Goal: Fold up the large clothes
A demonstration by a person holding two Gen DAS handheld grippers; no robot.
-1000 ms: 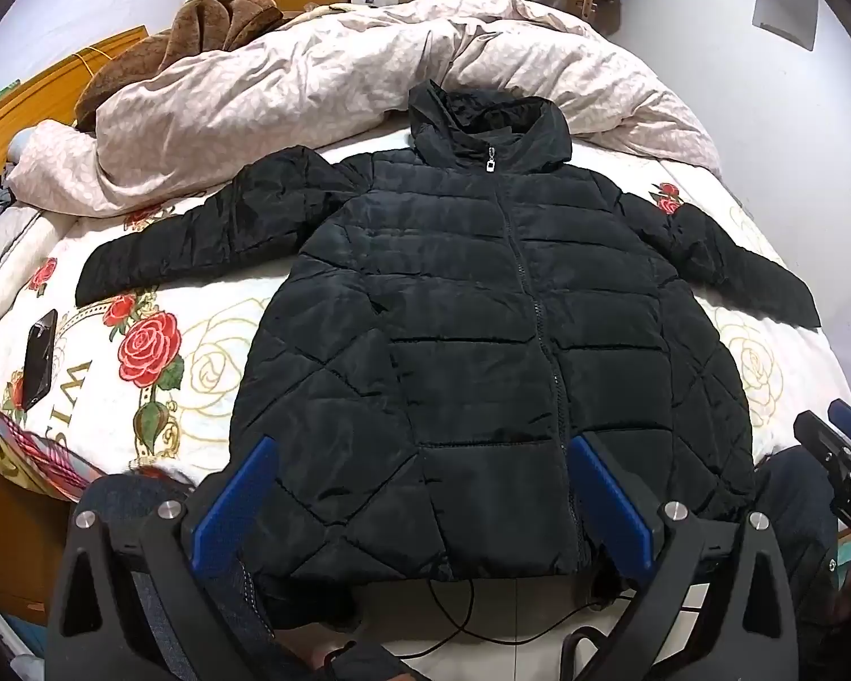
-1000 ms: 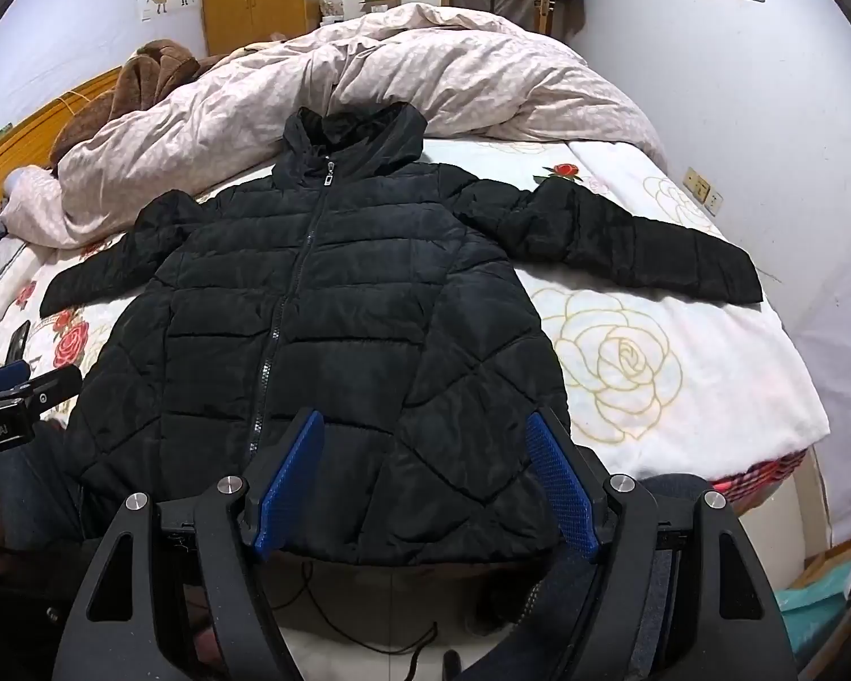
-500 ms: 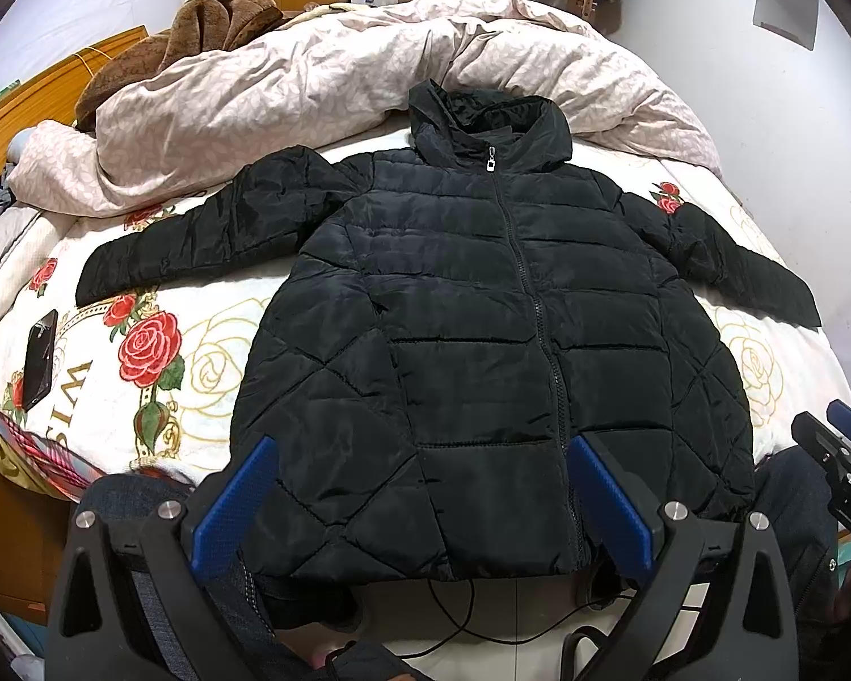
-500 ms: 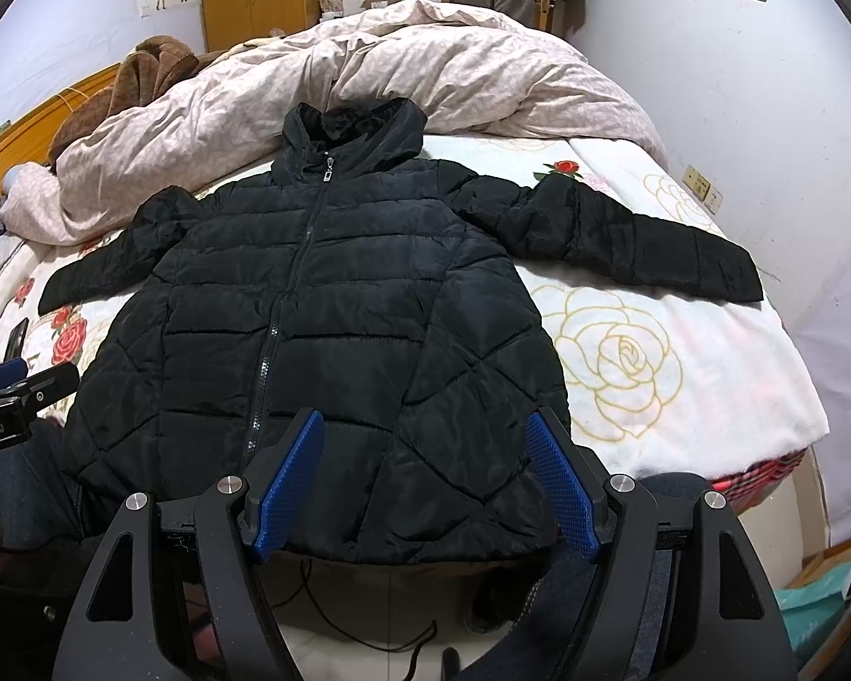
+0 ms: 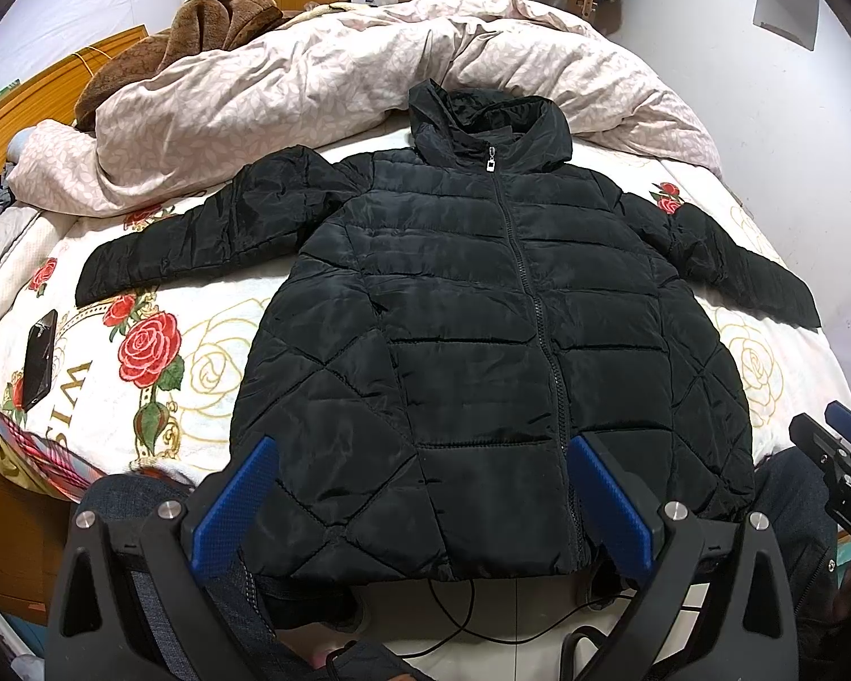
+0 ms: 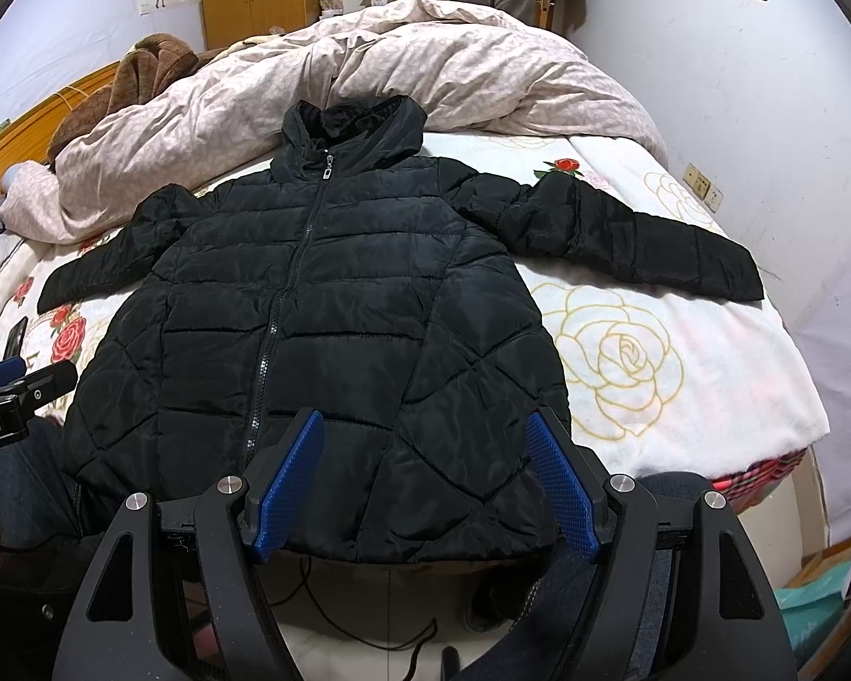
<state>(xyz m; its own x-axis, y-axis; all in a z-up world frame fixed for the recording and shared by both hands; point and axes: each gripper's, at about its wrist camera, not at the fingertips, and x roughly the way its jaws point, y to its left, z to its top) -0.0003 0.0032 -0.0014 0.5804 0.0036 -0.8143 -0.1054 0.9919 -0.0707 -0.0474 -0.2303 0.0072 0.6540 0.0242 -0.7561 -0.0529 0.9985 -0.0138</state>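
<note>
Lying flat on a rose-print bed (image 5: pixel 210 352) — black jacket (image 5: pixel 482 340), crumpled duvet (image 5: pixel 312 79) behind.

We see a black jacket (image 5: pixel 482 340) of quilted cloth with a faint sheen, smooth between its stitched seams; its zip pull (image 5: pixel 489 165) glints like metal. Under it the bed sheet (image 6: pixel 681 352) looks soft and slightly fuzzy, matt, printed with roses. The pink quilt (image 5: pixel 312 79) is matt, crumpled cloth, and the brown blanket (image 5: pixel 198 28) beyond it looks thick and plush. The headboard (image 5: pixel 45 91) is smooth, lightly glossy wood. A phone (image 5: pixel 39 360) lies glossy black. Both grippers have matt black plastic frames, shiny metal screws and blue pads (image 6: pixel 556 476) with a fine rough, dotted texture.
</note>
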